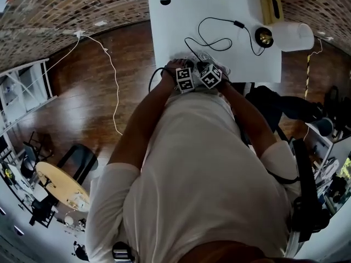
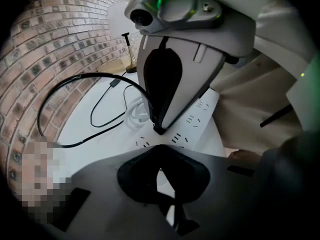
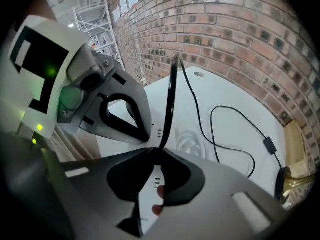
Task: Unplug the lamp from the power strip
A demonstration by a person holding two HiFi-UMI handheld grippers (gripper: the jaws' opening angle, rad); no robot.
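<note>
The right claw [image 3: 159, 151] is clamped on the limp black cord [image 3: 171, 96] mid-frame; its stiff plug would likely pull truer, and the left claw [image 2: 159, 148] is closed.

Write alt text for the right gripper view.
The right gripper pinches a black cord over a white power strip; the left gripper is close beside it. The cord loops across the white table toward a brass lamp.
</note>
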